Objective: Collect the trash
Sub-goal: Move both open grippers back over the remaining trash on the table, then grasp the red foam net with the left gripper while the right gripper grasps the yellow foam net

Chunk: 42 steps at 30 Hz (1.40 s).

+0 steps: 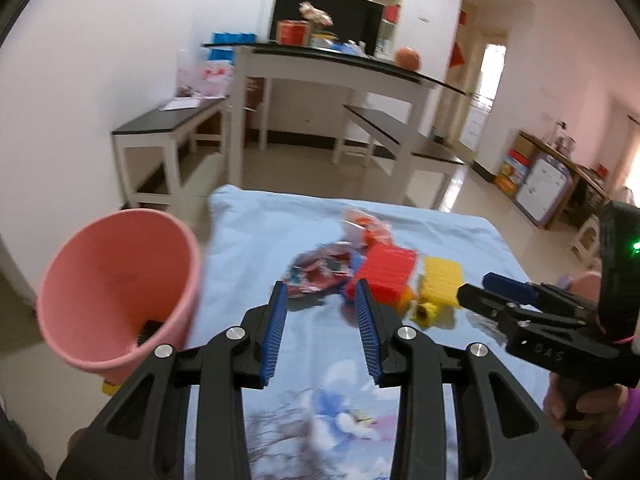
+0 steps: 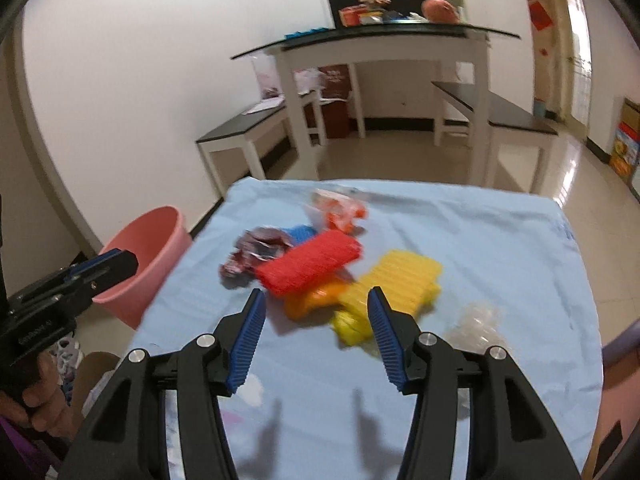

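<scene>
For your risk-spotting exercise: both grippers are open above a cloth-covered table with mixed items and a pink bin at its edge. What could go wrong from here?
1. The dark red wrapper lies against the red block, so the left gripper may well grab the toy instead of trash.
2. The clear crumpled plastic is faint against the blue cloth and might be missed.
3. The pink bin sits off the table's edge; a release short of it could drop trash on the floor.
</scene>
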Motion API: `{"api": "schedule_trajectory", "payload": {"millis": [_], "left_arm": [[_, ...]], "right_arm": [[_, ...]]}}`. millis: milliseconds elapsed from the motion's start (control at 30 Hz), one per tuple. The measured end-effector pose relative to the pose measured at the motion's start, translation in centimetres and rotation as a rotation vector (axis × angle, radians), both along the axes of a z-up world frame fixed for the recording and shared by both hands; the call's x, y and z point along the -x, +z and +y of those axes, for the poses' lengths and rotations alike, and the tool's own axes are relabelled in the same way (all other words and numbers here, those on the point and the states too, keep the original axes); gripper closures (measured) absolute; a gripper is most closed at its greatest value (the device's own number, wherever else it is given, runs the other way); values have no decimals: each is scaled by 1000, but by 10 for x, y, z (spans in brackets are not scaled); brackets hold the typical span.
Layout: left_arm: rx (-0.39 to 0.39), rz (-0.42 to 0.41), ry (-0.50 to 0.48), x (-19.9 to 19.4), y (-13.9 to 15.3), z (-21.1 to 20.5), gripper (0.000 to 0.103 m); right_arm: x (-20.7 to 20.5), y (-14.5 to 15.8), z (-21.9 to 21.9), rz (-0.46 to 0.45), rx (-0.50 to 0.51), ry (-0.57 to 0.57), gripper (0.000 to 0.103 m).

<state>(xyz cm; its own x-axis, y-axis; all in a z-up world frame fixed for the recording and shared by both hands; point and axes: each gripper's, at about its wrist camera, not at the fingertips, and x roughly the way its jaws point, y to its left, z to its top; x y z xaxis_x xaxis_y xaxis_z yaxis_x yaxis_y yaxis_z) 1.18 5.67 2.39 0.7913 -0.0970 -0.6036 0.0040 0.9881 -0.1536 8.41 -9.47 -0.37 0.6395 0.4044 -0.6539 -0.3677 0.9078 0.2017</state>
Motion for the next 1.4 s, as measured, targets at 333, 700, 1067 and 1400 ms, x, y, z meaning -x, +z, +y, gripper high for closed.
{"api": "schedule_trajectory", "payload": {"millis": [333, 700, 1067, 1400], "left_arm": [[-36, 94, -180, -57, -15, -55, 68], [-186, 184, -205, -105, -57, -84, 68], [-119, 165, -169, -100, -63, -61, 92], [-43, 83, -131, -68, -34, -39, 93]], "right_arm": [[-11, -12, -32, 21, -5, -46, 51], [-28, -25, -44, 71, -29, -59, 51], [-39, -38, -44, 122, -47, -63, 51], [-46, -44, -34, 146, -52, -63, 51]]}}
